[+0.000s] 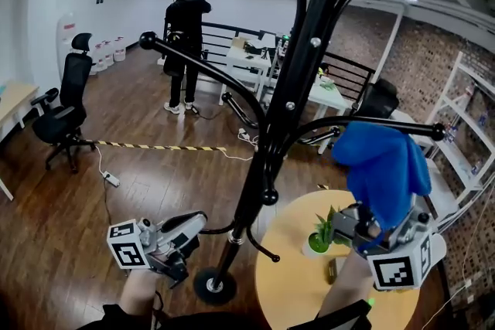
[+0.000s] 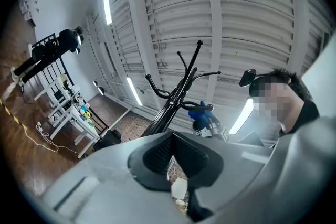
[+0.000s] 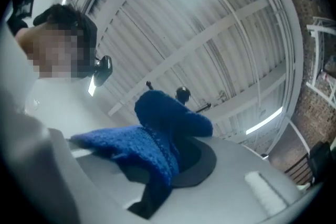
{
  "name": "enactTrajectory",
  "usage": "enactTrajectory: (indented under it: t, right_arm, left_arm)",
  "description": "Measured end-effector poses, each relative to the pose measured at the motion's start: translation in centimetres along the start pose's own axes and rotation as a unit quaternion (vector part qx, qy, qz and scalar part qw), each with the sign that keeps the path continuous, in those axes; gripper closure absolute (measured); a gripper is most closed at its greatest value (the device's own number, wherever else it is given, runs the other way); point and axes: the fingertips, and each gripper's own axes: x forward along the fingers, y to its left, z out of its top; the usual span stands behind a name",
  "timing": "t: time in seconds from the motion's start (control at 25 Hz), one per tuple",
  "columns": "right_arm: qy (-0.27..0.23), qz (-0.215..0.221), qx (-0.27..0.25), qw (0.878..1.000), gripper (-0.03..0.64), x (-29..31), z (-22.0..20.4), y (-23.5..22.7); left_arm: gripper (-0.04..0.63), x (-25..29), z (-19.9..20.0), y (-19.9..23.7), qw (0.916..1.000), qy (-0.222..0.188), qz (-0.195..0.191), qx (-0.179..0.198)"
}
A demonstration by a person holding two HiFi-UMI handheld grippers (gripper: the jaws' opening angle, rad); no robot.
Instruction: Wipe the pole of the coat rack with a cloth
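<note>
The black coat rack pole [image 1: 267,151] rises from a round base [image 1: 214,286] in the middle of the head view, with curved hooks branching off. My left gripper [image 1: 199,222] is low, just left of the pole near a small lower hook, jaws shut with nothing between them [image 2: 172,157]. The left gripper view shows the rack [image 2: 178,94] further off. My right gripper [image 1: 362,219] is to the pole's right, shut on a blue cloth [image 1: 383,166] that bulges above its jaws under a hook arm. In the right gripper view the cloth [image 3: 152,139] covers the jaws [image 3: 173,165].
A round yellow table [image 1: 290,290] with a small potted plant [image 1: 321,232] stands under my right gripper. A black office chair [image 1: 66,108] is at left, a standing person [image 1: 184,42] and white desks [image 1: 255,62] behind, shelving [image 1: 468,135] at right. Striped tape [image 1: 155,145] crosses the wood floor.
</note>
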Motion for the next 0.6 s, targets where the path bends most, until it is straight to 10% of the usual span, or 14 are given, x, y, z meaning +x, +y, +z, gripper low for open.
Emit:
enactTrajectory:
  t: [0.32,0.6]
  right_arm:
    - [-0.043,-0.021,-0.041,0.998,0.594,-0.7,3.0,-0.4]
    - [0.062,0.023,-0.048,0.997,0.594,2.0,-6.6,2.1]
  left_arm:
    - [0.592,0.2,-0.4,-0.3,1.0000,0.005,-0.007,-0.004]
    - [0.592,-1.5,0.4,-0.5,1.0000,-0.005,0.007,0.000]
